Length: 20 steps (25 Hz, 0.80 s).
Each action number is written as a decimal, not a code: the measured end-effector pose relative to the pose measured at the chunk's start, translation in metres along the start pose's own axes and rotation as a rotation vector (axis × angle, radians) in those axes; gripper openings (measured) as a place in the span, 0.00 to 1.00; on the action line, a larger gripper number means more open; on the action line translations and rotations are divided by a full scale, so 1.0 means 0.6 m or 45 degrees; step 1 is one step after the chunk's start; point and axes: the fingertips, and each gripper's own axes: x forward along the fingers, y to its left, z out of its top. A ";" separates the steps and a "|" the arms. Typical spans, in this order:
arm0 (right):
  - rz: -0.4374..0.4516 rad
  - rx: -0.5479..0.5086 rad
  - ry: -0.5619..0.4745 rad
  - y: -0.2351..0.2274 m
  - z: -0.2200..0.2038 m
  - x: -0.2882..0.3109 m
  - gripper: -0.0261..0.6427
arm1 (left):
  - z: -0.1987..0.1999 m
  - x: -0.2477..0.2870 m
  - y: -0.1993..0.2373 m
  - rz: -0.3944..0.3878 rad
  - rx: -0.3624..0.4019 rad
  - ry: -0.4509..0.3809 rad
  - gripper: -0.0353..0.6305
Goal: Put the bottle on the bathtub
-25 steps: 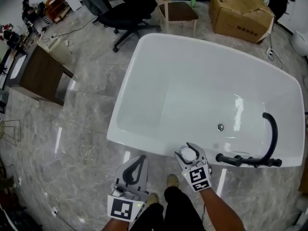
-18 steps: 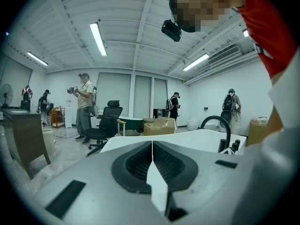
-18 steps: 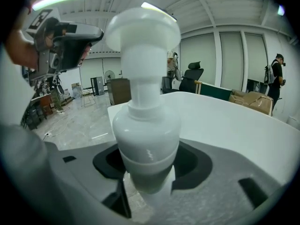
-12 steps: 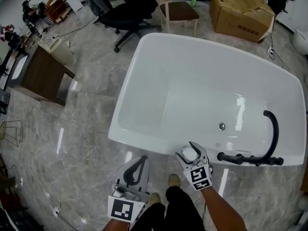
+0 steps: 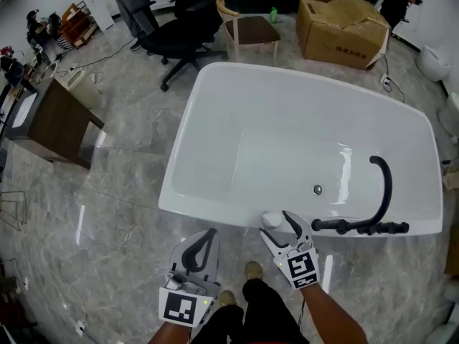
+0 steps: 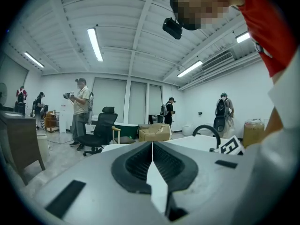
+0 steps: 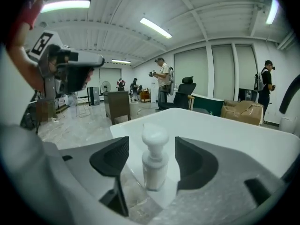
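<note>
The bathtub is a glossy white rounded oblong on a veined grey marble floor. It has a small metal drain in its basin and a black arched faucet at the right end. The bottle is small, white and cylindrical with a rounded pump cap, and it stands upright on the near rim. The right tool has just been opening its ribbed black jaws, which stand wide on either side of the bottle, clear of it. The left tool has its jaws together, gripping nothing.
</note>
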 end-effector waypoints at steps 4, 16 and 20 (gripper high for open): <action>-0.029 -0.002 -0.098 0.034 0.089 -0.071 0.45 | 0.036 -0.044 -0.018 -0.044 0.007 -0.046 0.07; -0.120 -0.023 -0.390 0.222 0.282 -0.280 0.19 | 0.158 -0.235 -0.063 -0.165 0.010 -0.271 0.07; -0.135 -0.027 -0.429 0.268 0.308 -0.319 0.14 | 0.181 -0.283 -0.075 -0.193 0.007 -0.303 0.07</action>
